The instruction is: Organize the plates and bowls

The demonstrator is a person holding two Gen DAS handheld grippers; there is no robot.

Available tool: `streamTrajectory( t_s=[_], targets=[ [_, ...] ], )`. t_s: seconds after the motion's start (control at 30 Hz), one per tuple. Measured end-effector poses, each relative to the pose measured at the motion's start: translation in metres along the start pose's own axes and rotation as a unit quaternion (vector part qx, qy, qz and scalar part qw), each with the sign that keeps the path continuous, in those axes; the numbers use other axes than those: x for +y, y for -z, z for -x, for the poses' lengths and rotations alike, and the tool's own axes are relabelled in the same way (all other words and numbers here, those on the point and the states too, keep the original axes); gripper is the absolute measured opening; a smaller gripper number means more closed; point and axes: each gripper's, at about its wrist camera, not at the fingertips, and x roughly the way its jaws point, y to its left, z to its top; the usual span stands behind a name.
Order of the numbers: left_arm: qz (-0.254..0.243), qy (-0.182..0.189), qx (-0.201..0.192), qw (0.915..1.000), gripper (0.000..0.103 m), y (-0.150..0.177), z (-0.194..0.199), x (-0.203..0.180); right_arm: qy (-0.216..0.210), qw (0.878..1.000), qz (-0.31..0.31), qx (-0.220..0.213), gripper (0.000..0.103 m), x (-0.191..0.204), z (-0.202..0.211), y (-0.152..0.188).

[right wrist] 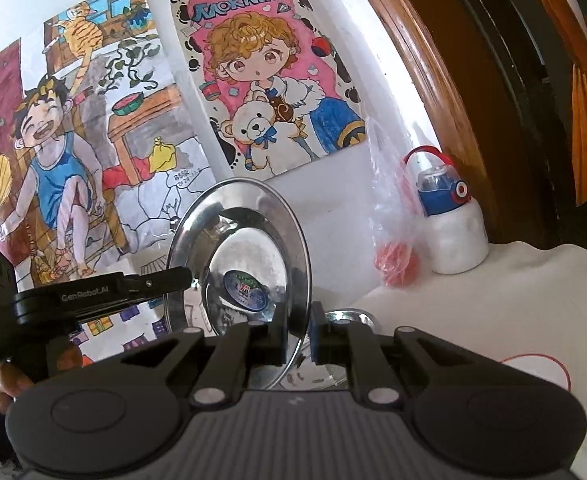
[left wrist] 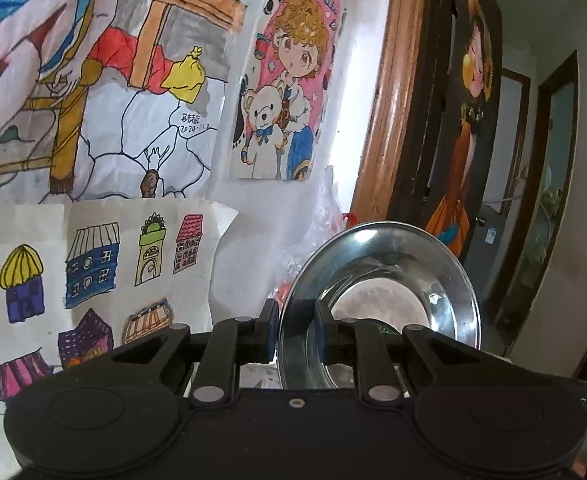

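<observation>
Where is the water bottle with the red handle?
In the right wrist view, the water bottle stands on the white table at the right, against the wall by the wooden door frame, beside a clear plastic bag.

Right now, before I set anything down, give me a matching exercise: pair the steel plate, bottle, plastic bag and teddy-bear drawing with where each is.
1. round steel plate with a sticker
2. white bottle with a blue-and-red cap
3. clear plastic bag with red contents
4. colourful teddy-bear drawing

A. stuck on the white wall
B. standing on the white table, by the wooden door frame
C. rim clamped in the right gripper
D. slumped against the wall, left of the bottle

Pairs: 1-C, 2-B, 3-D, 4-A
</observation>
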Motion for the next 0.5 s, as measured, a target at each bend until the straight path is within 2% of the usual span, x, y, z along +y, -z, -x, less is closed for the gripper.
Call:
streamTrajectory(
  t_s=[0.3, 0.5],
  targets=[
    [0.018, -0.007, -0.001, 0.9998, 0.020, 0.002, -0.024, 0.011, -0.001, 1.000, 0.014, 0.017, 0.012, -0.011, -0.031, -0.005],
    [0.032, -0.026, 0.018, 0.9990, 0.020, 0.002, -0.043, 0.022, -0.005, 0.999, 0.020, 0.042, 0.012, -0.016, -0.059, -0.011]
  ],
)
